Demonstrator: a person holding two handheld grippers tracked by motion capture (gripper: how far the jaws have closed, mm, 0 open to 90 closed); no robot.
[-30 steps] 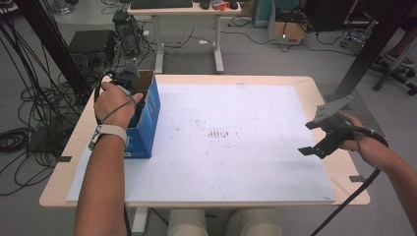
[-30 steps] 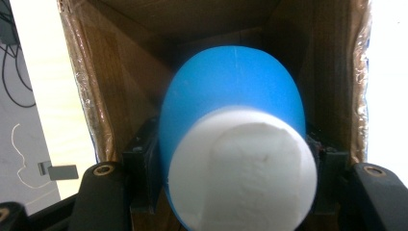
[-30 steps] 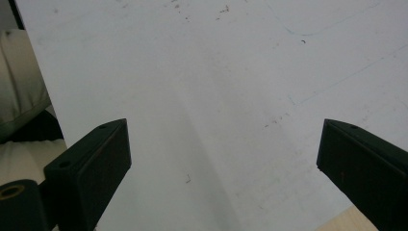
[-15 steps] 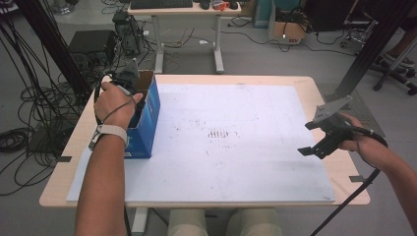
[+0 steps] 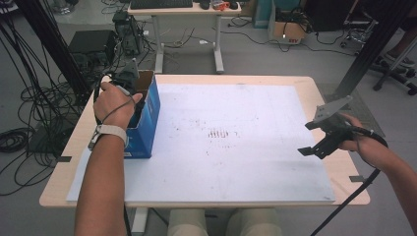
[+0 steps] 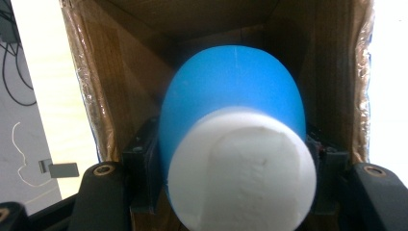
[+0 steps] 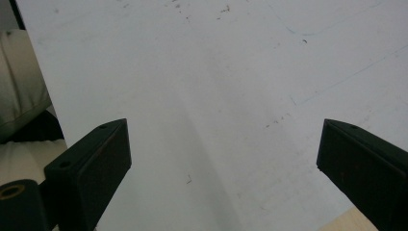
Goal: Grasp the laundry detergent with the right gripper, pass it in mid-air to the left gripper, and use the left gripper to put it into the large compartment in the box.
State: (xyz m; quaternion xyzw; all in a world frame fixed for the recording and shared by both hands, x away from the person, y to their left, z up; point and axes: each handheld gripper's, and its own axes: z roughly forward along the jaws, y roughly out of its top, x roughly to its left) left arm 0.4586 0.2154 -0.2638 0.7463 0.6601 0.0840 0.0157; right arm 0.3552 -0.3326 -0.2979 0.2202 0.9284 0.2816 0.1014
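Note:
A blue cardboard box [image 5: 147,115] stands open-topped at the table's left edge. The person's left hand [image 5: 114,102] holds my left gripper [image 5: 129,81] pointing down into it. In the left gripper view, my left gripper [image 6: 235,159] is shut on a rounded blue object with a flat white end [image 6: 231,96], its pads [image 6: 142,161] pressed to both sides, with the box's brown inner walls [image 6: 110,72] around it. My right gripper [image 5: 309,138] hovers over the right side of the white sheet [image 5: 221,162], open with nothing between its fingers [image 7: 91,163].
The white sheet covers most of the wooden table [image 5: 314,88] and bears faint brown marks [image 5: 219,132] at its middle. Cables [image 5: 29,98] and equipment lie on the floor to the left. A second desk [image 5: 187,10] stands beyond the far edge.

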